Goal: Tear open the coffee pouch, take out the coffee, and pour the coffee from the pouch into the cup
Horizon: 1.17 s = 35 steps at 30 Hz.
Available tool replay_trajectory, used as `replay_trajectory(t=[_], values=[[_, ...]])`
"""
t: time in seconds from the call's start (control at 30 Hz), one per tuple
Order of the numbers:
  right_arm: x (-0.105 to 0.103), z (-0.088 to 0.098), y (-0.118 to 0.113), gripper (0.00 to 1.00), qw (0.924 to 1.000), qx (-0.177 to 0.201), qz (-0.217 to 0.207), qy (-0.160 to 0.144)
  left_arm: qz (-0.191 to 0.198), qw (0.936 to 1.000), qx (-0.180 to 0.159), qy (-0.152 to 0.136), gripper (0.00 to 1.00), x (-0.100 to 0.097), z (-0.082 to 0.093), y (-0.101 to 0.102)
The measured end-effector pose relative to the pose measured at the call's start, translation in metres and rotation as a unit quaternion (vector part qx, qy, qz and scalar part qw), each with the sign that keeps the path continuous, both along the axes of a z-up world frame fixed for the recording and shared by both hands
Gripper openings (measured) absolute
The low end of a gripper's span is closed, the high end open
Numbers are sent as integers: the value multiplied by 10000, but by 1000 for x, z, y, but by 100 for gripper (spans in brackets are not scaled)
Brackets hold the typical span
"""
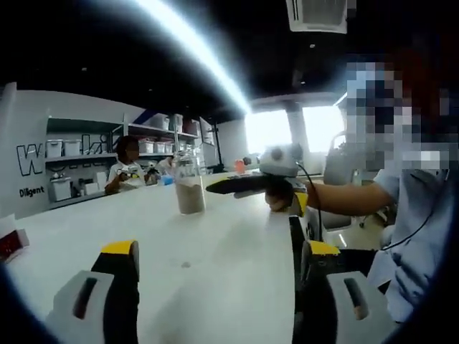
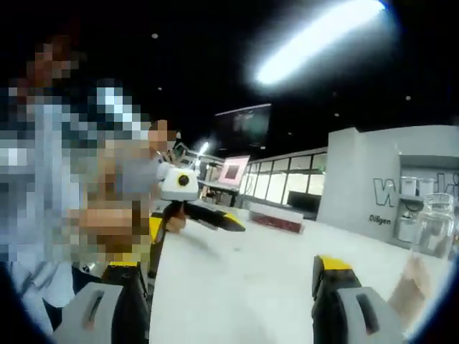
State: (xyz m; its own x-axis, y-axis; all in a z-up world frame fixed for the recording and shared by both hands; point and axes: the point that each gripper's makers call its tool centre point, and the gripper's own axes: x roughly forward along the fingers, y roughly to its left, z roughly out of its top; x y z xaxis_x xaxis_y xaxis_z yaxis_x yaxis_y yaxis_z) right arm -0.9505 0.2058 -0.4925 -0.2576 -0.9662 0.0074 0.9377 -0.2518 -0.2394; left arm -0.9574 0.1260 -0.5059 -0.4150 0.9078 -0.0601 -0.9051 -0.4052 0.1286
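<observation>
1. gaping wide, the left gripper [image 1: 215, 287] holds nothing above the white table [image 1: 215, 236].
2. right gripper [image 2: 229, 301] likewise spread, empty.
3. glass cup [image 1: 189, 185] with brown coffee stands far on the table.

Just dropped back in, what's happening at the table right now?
A person holds a claw in each hand over a white table. Both claws are open and hold nothing: the left claw points at a glass cup that already holds brownish powder, and the right claw hangs over bare tabletop, with the cup at the far right of its view. I can't make out a pouch, so the powder may be already poured.
</observation>
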Motion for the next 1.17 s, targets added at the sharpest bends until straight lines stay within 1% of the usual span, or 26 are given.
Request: replay_trajectory(t=[0.27,0.37,0.57,0.63,0.77,0.9,1.03,1.17], values=[[2,1,0,95,10000,-39,27,37,107,9999,-67,5,95,-2,-2,-1],[4,3,2,95,9999,-66,16,138,151,9998,-119,-7,95,-4,-4,-2],[8,9,3,95,9995,-198,73,230,291,9996,-6,8,95,-10,0,-9],[7,8,3,95,9995,-169,71,247,363,9993,74,38,95,-11,3,-11],[4,4,3,95,9996,-82,-11,252,476,9988,125,86,95,-14,5,-14],[1,3,3,95,9995,-24,-92,293,542,9984,122,54,95,-18,4,-16],[0,1,3,95,9995,36,-105,301,654,9979,30,12,95,-20,0,-17],[-8,-4,5,93,9991,142,-285,275,721,9974,41,-11,95,-22,0,-17]])
